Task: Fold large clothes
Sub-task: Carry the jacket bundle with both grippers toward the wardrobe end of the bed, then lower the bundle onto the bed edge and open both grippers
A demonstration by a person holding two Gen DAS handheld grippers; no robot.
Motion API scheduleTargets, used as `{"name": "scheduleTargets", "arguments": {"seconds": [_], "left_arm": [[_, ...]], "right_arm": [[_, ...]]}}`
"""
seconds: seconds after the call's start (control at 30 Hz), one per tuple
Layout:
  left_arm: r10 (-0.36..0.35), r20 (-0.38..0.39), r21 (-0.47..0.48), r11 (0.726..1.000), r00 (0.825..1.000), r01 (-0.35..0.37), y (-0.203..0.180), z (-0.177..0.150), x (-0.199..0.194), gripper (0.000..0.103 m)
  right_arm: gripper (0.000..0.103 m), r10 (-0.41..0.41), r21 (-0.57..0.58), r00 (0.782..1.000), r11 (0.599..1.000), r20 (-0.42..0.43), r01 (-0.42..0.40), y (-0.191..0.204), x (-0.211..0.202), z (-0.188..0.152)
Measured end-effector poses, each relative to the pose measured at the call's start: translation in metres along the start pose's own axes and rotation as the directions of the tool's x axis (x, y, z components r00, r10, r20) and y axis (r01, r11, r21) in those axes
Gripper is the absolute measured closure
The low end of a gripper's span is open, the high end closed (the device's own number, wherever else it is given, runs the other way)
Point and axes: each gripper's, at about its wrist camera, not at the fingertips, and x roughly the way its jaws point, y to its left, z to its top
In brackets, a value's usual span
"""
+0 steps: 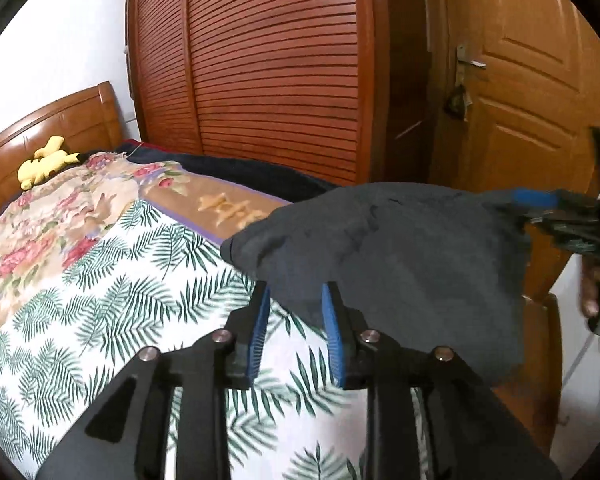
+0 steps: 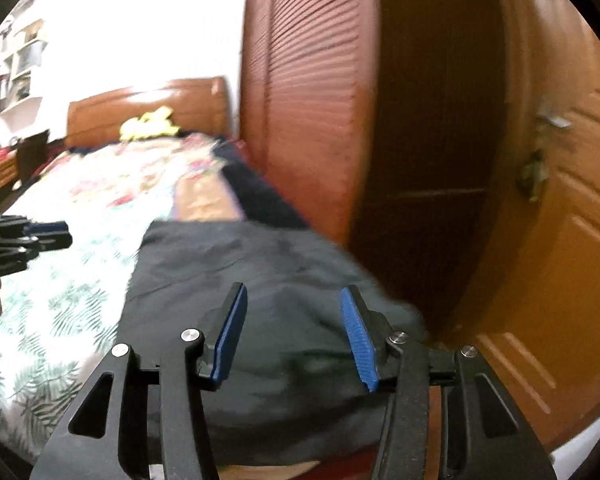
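Note:
A dark grey garment [image 1: 400, 256] lies in a folded heap on the right side of the bed; it also shows in the right wrist view [image 2: 236, 280]. My left gripper [image 1: 296, 292] has its blue-padded fingers apart, with the cloth's near edge lying between them. My right gripper [image 2: 292, 292] is open just above the garment and holds nothing. In the left wrist view the right gripper [image 1: 540, 200] shows at the garment's far right edge. In the right wrist view the left gripper [image 2: 44, 232] shows at the far left.
The bed has a palm-leaf sheet [image 1: 100, 320] and a floral quilt [image 1: 60, 216]. A yellow plush toy [image 1: 46, 164] lies by the wooden headboard [image 1: 60, 120]. A louvred wardrobe [image 1: 268, 72] and a wooden door [image 1: 532, 92] stand beyond the bed.

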Motion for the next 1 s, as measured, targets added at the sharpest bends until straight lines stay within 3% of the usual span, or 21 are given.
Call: {"name": "scheduleTargets", "arguments": {"seconds": [0.13, 0.23, 0.3, 0.43, 0.6, 0.8, 1.0], "left_arm": [[-0.029, 0.012, -0.014, 0.999, 1.0, 0.029, 0.001, -0.014, -0.023, 0.069], [-0.032, 0.016, -0.016, 0.999, 0.999, 0.032, 0.0, -0.024, -0.04, 0.068], [-0.035, 0.021, -0.022, 0.999, 0.999, 0.035, 0.001, -0.028, -0.049, 0.067], [-0.035, 0.031, -0.034, 0.999, 0.999, 0.036, 0.002, -0.034, -0.066, 0.064], [-0.026, 0.053, -0.026, 0.999, 0.998, 0.028, 0.001, -0.04, -0.084, 0.058], [-0.018, 0.072, -0.02, 1.0, 0.997, 0.02, 0.0, -0.05, -0.107, 0.052], [-0.005, 0.069, -0.04, 0.999, 0.998, 0.008, 0.002, -0.063, -0.131, 0.051]], "right_arm": [[0.054, 0.004, 0.017, 0.995, 1.0, -0.1, -0.002, -0.002, 0.041, -0.011], [0.054, -0.075, 0.051, 0.98, 0.995, -0.185, 0.086, -0.019, 0.062, -0.022], [0.054, -0.043, 0.121, 0.973, 0.99, -0.226, 0.072, -0.034, 0.071, -0.031], [0.054, -0.151, 0.059, 0.958, 0.984, -0.242, 0.17, -0.03, 0.066, -0.031], [0.053, -0.175, 0.058, 0.958, 0.98, -0.226, 0.193, -0.027, 0.046, -0.032], [0.053, -0.161, 0.065, 0.973, 0.983, -0.166, 0.174, -0.012, 0.014, -0.025], [0.041, -0.09, 0.058, 0.989, 0.994, -0.119, 0.097, 0.031, -0.017, -0.021]]}}
